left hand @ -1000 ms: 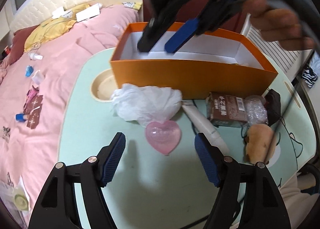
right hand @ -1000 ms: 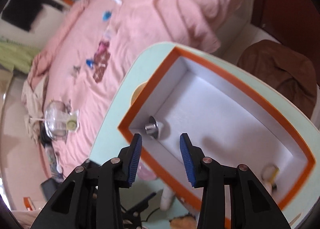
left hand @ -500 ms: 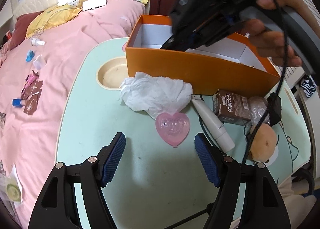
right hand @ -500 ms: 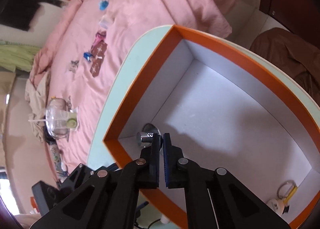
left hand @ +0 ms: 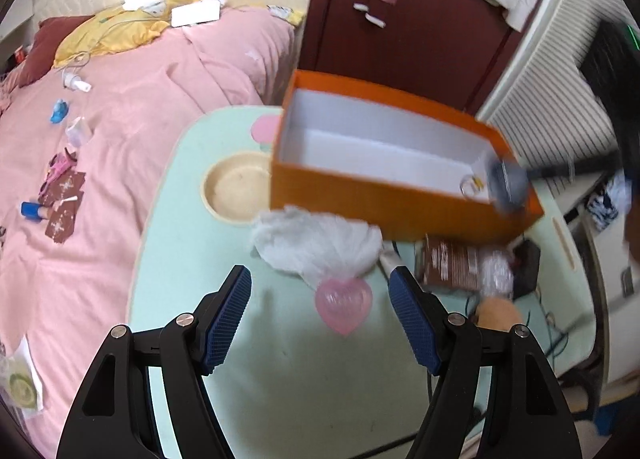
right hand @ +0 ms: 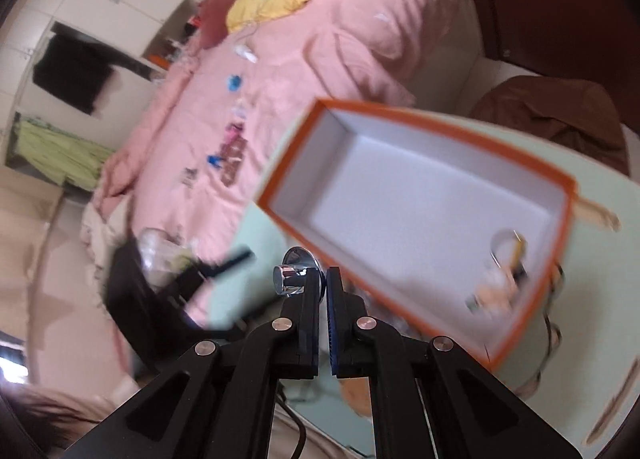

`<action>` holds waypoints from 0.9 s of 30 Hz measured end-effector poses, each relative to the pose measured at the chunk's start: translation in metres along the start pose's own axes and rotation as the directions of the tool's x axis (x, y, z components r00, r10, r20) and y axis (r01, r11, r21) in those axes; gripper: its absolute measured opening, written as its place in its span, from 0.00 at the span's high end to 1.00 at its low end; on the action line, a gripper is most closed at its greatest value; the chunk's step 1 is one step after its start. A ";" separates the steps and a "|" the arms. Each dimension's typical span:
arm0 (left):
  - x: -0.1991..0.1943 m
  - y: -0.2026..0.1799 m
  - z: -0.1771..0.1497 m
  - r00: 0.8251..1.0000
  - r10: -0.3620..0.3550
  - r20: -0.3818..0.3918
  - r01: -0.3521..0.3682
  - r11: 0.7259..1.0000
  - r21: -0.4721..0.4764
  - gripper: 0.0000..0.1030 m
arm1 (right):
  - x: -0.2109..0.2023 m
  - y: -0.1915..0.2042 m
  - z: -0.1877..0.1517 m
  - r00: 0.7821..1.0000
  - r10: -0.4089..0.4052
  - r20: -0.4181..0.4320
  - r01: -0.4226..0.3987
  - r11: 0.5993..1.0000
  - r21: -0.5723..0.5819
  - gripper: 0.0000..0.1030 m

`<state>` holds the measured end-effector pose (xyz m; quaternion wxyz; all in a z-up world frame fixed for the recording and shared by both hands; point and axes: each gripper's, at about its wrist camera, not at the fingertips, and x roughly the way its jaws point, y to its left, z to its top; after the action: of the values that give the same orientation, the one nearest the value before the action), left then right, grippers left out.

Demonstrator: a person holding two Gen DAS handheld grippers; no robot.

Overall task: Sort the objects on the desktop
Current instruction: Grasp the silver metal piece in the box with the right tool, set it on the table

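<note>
One orange box [left hand: 384, 199]; left gripper [left hand: 320, 299] wide; right gripper [right hand: 323, 287] pinching one chrome knob [right hand: 292, 277]

Soft, even daylight, no hard shadows — faint ones under the left gripper [left hand: 320, 295] on the table [left hand: 280, 371]. Motion blur smears the orange box [right hand: 420, 195] & bed [right hand: 320, 39] in right wrist view. Fisheye bends edges, corners black — metal knob [right hand: 294, 275] glints.
</note>
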<state>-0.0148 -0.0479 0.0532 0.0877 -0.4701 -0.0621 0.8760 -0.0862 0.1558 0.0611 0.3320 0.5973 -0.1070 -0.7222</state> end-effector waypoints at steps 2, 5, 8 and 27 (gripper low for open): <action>-0.003 0.002 0.009 1.000 0.005 0.015 -0.005 1.000 -0.006 0.30 | 0.009 -0.007 -0.021 1.000 0.015 0.005 -0.016 0.999 0.034 0.95; -0.006 -0.004 0.026 0.999 -0.001 0.032 0.000 1.000 0.017 0.30 | 0.025 -0.015 -0.041 0.999 0.043 0.014 -0.044 0.996 0.081 0.95; -0.006 -0.018 0.043 0.999 -0.023 0.033 0.020 0.997 0.073 0.30 | 0.035 -0.018 -0.052 0.999 0.021 0.043 -0.025 0.996 0.089 0.94; 0.134 -0.160 0.094 0.825 -0.172 -0.538 0.344 0.908 0.238 0.30 | -0.043 -0.084 -0.099 0.943 0.008 0.332 -0.103 0.957 0.272 0.69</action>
<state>-0.1502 0.1342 0.0268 0.2962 -0.6488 0.0442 0.6995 -0.0200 0.2692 0.0228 0.2403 0.5073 -0.2806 -0.7785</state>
